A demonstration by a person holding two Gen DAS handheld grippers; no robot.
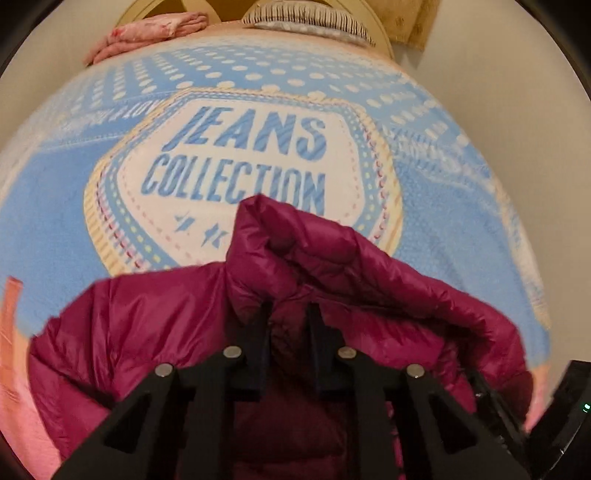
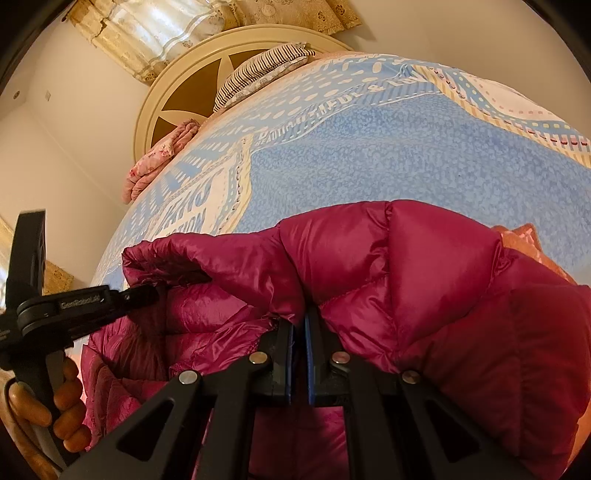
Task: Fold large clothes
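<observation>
Your left gripper (image 1: 288, 314) and right gripper (image 2: 300, 325) both pinch the magenta down jacket (image 2: 424, 277).
Jacket folds ahead hide both sets of fingertips.

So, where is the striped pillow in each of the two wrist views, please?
Left wrist view: the striped pillow lies at the top edge, centre, against the round headboard.
Right wrist view: it lies upper centre-left, below the curtain.
Shared landmark: the pink folded cloth, left of the pillow in both.
</observation>
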